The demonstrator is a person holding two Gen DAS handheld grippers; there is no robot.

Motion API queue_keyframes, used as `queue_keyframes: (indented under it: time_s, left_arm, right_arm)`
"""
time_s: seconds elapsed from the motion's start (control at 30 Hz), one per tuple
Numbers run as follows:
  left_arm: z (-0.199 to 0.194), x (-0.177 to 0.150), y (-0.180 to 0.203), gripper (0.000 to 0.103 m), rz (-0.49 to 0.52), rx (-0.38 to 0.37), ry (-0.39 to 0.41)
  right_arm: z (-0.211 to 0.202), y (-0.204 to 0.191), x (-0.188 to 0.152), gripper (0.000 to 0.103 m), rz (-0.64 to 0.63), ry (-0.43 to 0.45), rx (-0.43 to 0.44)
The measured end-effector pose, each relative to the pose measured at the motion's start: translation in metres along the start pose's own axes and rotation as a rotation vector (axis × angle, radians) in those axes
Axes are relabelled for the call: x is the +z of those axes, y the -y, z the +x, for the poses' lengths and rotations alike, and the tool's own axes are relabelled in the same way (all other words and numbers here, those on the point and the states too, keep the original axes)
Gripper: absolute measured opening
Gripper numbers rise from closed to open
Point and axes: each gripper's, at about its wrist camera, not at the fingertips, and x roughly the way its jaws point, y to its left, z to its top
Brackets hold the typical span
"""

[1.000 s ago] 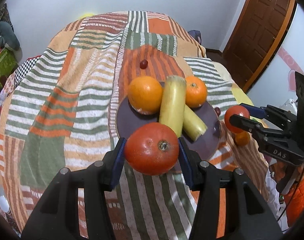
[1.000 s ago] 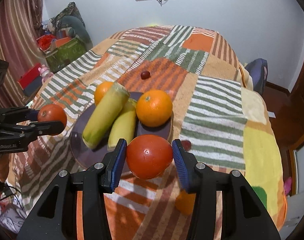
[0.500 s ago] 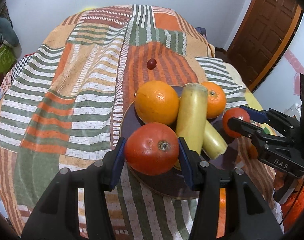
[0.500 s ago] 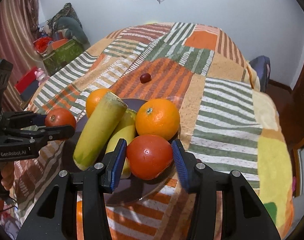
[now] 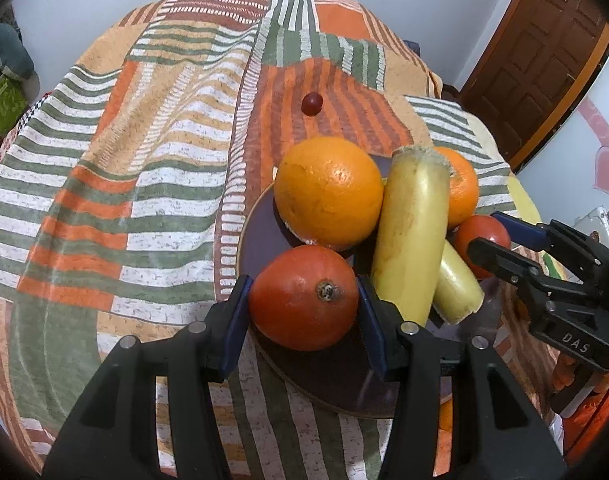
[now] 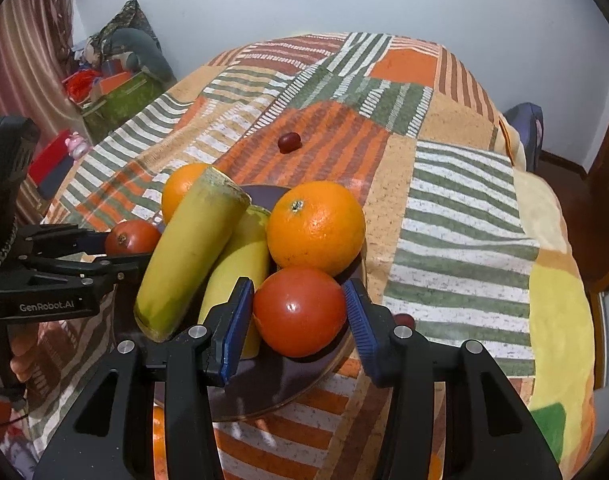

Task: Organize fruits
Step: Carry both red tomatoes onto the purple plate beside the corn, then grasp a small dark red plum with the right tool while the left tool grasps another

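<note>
A dark round plate (image 5: 264, 236) (image 6: 288, 384) on the patchwork cloth holds two oranges (image 5: 328, 188) (image 6: 316, 228) and two yellow-green banana pieces (image 5: 412, 232) (image 6: 188, 252). My left gripper (image 5: 302, 308) is shut on a red tomato (image 5: 300, 298) over the plate's near edge; it shows at the left of the right wrist view (image 6: 130, 238). My right gripper (image 6: 298, 314) is shut on another red tomato (image 6: 298, 312) over the plate; it shows at the right of the left wrist view (image 5: 480, 236).
A small dark red fruit (image 5: 311, 103) (image 6: 289, 142) lies on the cloth beyond the plate. Another small dark fruit (image 6: 403, 320) lies by the plate's right rim. A wooden door (image 5: 544, 52) is at the right; boxes and clutter (image 6: 112, 88) stand on the left.
Both grippers have moved forward and inward with their tomatoes, from beside the plate to over it. Both stay shut.
</note>
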Motion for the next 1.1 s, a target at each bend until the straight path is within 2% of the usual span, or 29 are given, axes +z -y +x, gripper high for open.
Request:
queue_keyframes:
  time_s: [0.23,0.4,0.5,0.8,1.1]
  left_arm:
    - [-0.004,-0.002,0.002,0.05,0.006,0.01,0.009]
    - [-0.018,-0.001,0.003,0.06,0.01,0.028,0.05]
    - [-0.032,0.004,0.004,0.062,0.025,0.033,0.081]
    - [-0.066,0.04,0.004,0.065,0.051,0.062,0.179]
    - [-0.076,0.089,0.019,0.065,0.138,0.081,0.248]
  right_arm:
    - [0.0,-0.001,-0.001,0.045,0.001,-0.008,-0.008]
    - [-0.003,-0.002,0.0,0.047,0.003,-0.014,-0.009]
    - [-0.011,-0.001,0.002,0.049,0.002,0.006,-0.007]
    - [-0.044,0.016,0.013,0.049,0.031,0.093,0.005]
    - [-0.07,0.056,0.032,0.049,0.054,0.17,-0.114]
